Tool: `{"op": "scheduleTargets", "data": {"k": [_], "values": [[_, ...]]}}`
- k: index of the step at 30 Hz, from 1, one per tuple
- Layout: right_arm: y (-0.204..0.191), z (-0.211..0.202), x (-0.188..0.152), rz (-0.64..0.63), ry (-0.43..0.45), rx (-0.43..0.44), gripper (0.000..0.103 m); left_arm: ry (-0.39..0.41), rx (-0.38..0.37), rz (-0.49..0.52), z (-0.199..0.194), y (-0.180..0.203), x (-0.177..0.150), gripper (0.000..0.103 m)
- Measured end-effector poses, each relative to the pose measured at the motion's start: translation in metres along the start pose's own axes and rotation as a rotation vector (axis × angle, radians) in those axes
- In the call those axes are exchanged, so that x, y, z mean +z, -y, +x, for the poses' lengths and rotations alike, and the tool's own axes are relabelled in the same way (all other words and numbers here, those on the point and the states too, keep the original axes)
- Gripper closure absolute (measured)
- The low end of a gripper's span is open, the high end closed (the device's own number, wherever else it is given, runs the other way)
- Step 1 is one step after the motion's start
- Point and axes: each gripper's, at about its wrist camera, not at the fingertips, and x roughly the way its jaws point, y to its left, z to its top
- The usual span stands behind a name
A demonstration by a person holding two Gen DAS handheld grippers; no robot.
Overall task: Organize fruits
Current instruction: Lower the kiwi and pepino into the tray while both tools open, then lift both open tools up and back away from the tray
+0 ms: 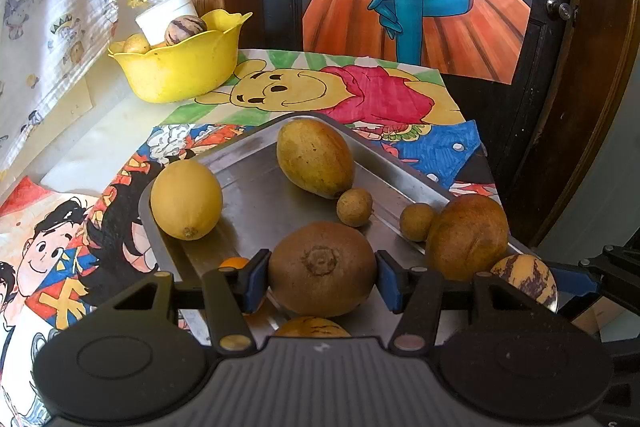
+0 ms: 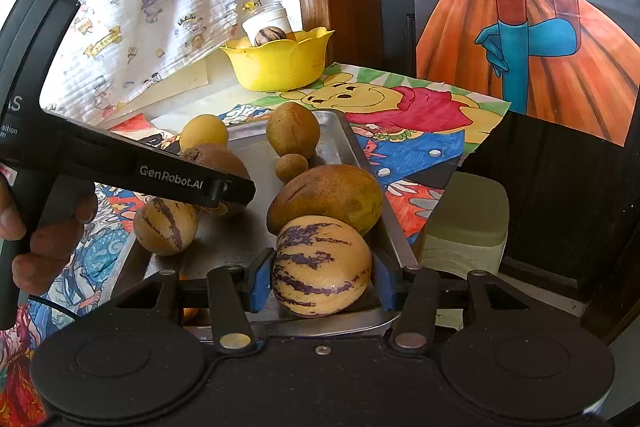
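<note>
Through the left wrist camera, I have my left claw (image 1: 322,277) pinching a brown kiwi (image 1: 322,269), both blue pads pressed to its sides, low over the near end of the metal tray (image 1: 256,199). On that tray lie a lemon (image 1: 186,199) at the left rim, a long mango (image 1: 314,157) toward the far corner, two small brown fruits (image 1: 354,207) and a round brownish fruit (image 1: 466,237) at the right rim. At the far left corner of the surface sits the yellow bowl (image 1: 180,69), holding only a striped fruit, a yellowish one and a white jar.

Through the right wrist camera, my right claw (image 2: 322,279) grips a striped melon (image 2: 322,265) at the tray's near right corner, pads tight against it. A second striped melon (image 2: 166,227) rests at the tray's left rim, under the left claw's arm.

I judge the sorting barely begun: about two fruits bowled, two in my claws, and roughly seven left on the tray.
</note>
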Motion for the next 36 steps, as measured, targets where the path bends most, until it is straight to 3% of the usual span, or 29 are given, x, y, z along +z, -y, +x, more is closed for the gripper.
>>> {"op": "scheduleTargets", "data": {"k": [18,32,36], "values": [[0.002,0.000,0.000,0.011,-0.005,-0.003,0.049,0.007,-0.008,-0.033,-0.006,-0.001,-0.001,0.042],[-0.001,-0.007,-0.001,0.024,0.008,-0.009,0.038,0.070,0.027,-0.051,-0.027,-0.005,0.003,0.023],[-0.002,-0.011,0.000,0.030,0.020,-0.011,0.030,0.089,0.038,-0.055,-0.032,-0.006,0.003,0.017]]}}
